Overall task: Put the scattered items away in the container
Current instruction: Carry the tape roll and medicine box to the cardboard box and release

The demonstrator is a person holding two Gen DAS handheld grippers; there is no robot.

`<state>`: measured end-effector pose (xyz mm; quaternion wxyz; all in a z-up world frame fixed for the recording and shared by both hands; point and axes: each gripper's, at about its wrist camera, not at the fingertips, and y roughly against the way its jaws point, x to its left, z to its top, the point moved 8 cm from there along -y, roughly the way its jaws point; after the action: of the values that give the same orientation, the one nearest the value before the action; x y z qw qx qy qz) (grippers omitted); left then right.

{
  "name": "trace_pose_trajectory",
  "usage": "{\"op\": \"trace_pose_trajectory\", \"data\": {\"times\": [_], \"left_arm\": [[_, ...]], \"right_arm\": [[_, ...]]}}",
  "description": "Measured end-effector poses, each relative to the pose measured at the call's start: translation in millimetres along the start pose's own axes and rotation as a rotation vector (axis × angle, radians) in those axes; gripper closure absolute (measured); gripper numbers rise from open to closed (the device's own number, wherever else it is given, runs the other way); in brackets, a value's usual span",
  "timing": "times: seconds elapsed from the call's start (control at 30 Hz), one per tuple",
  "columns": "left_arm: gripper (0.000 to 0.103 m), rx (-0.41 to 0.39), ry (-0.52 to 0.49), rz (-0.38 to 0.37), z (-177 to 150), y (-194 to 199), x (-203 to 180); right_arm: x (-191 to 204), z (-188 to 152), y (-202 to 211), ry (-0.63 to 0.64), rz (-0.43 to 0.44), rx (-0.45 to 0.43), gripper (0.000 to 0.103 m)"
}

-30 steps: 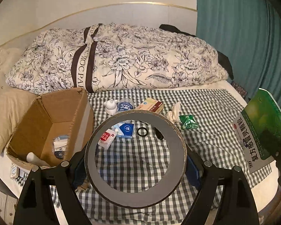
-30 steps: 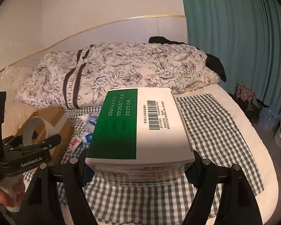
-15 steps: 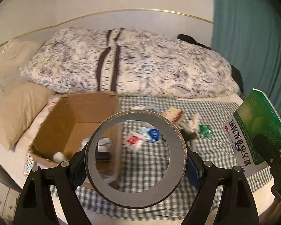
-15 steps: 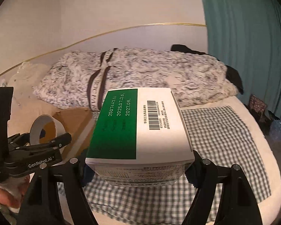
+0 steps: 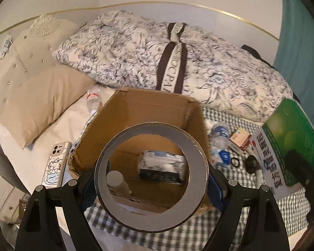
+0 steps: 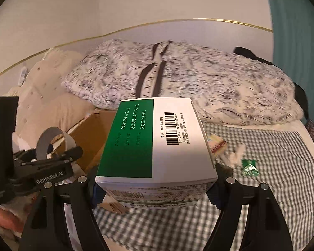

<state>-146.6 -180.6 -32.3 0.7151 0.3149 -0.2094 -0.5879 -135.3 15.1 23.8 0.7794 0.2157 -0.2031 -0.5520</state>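
My left gripper [image 5: 151,186] is shut on a grey tape roll [image 5: 151,217], held over the near edge of the open cardboard box [image 5: 140,108]. Through the roll's hole I see a wrapped packet [image 5: 161,166] and a white bottle [image 5: 115,178] inside the box. My right gripper [image 6: 155,186] is shut on a green and white medicine box [image 6: 155,138], held above the checked cloth to the right of the cardboard box [image 6: 90,129]. The medicine box also shows in the left wrist view [image 5: 291,146]. The left gripper with its roll [image 6: 50,140] shows at the right wrist view's left.
On the checked cloth [image 5: 240,209] lie a small plastic bottle [image 5: 219,133], an orange packet [image 5: 239,139], a blue and white sachet [image 5: 223,156], a black ring [image 5: 235,162] and a green wrapper [image 6: 249,167]. A phone [image 5: 55,165], a beige pillow [image 5: 37,100] and a floral duvet [image 5: 178,62] surround the box.
Both grippers have swung left toward the cardboard box. The tape roll moved from over the cloth to over the box opening. The medicine box came along, still held.
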Motion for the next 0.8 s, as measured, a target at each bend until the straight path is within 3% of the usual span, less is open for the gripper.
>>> {"op": "trace_pose_trajectory", "data": {"times": [0.27,0.6,0.73,0.8], "left_arm": [[0.017,0.050,0.014,0.034,3.9,-43.3,32.3],[0.017,0.077,-0.001,0.040,-4.2,-73.7,39.2],[0.002,0.069,-0.013,0.040,-4.8,-76.4,36.0],[0.000,0.064,-0.022,0.055,-5.5,-75.6,34.4]], "right_arm": [[44.8,14.6,-60.0,0.026,0.059,0.035,0.027],[72.2,18.3,-119.2,0.042,0.109,0.079,0.027],[76.0,24.5,-124.3,0.031,0.139,0.041,0.017],[77.0,28.7,-121.2,0.038,0.132,0.008,0.011]]}}
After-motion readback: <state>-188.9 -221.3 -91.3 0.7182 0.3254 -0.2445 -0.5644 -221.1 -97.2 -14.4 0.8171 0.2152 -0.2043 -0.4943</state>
